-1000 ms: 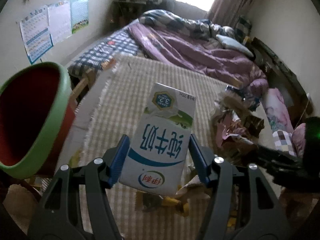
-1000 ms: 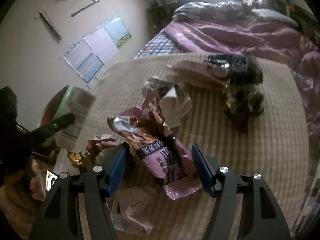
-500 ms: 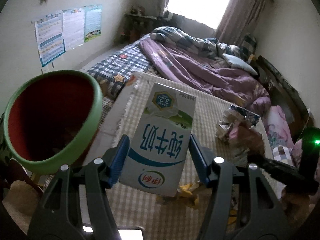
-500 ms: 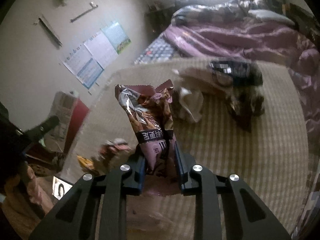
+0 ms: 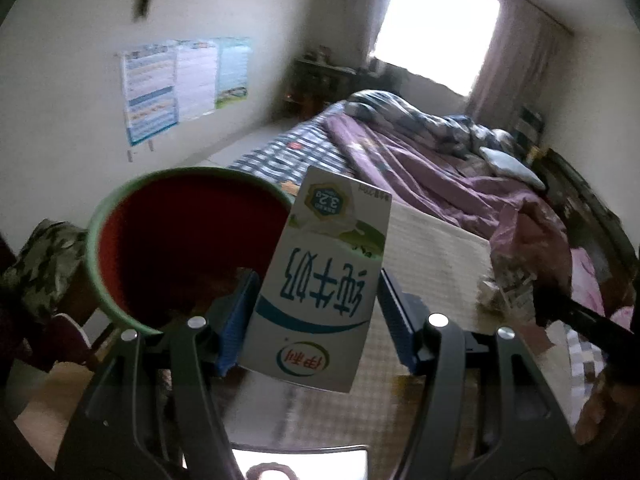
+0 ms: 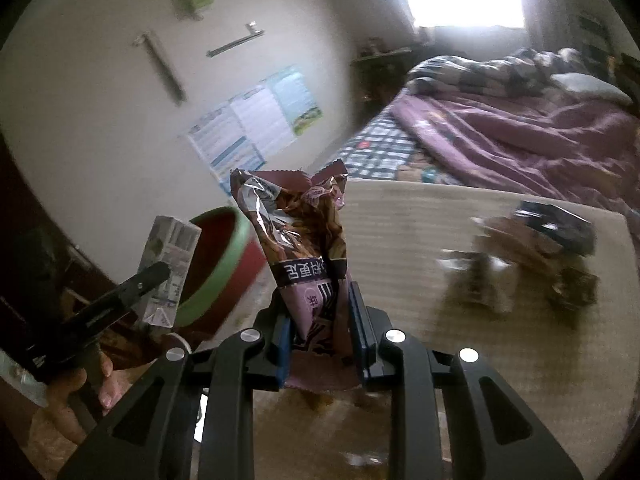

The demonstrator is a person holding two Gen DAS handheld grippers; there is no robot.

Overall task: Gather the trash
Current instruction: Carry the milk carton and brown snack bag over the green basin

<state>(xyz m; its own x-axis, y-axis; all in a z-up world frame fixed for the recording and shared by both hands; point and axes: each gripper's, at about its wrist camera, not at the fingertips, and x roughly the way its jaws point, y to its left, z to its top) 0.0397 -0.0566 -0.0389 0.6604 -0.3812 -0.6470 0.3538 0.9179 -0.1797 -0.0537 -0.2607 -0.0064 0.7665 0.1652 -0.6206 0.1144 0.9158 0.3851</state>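
Note:
My left gripper [image 5: 316, 316] is shut on a white and blue milk carton [image 5: 324, 276], held upside down in the air right beside the rim of a red bin with a green rim [image 5: 188, 244]. My right gripper [image 6: 320, 336] is shut on a crumpled purple snack bag [image 6: 304, 248], lifted above the checked mat [image 6: 420, 232]. In the right wrist view the carton [image 6: 168, 272] and the bin [image 6: 224, 260] sit at the left, with the left gripper's finger [image 6: 132, 284] across the carton.
More wrappers and a dark packet [image 6: 552, 228] lie on the mat at the right. A bed with a purple quilt [image 5: 420, 160] lies beyond the mat. Posters [image 5: 180, 84] hang on the left wall. A camouflage-patterned cloth [image 5: 44, 260] lies left of the bin.
My left gripper carried the carton up and left, to the bin's rim. My right gripper closed on the purple snack bag and lifted it off the mat toward the bin.

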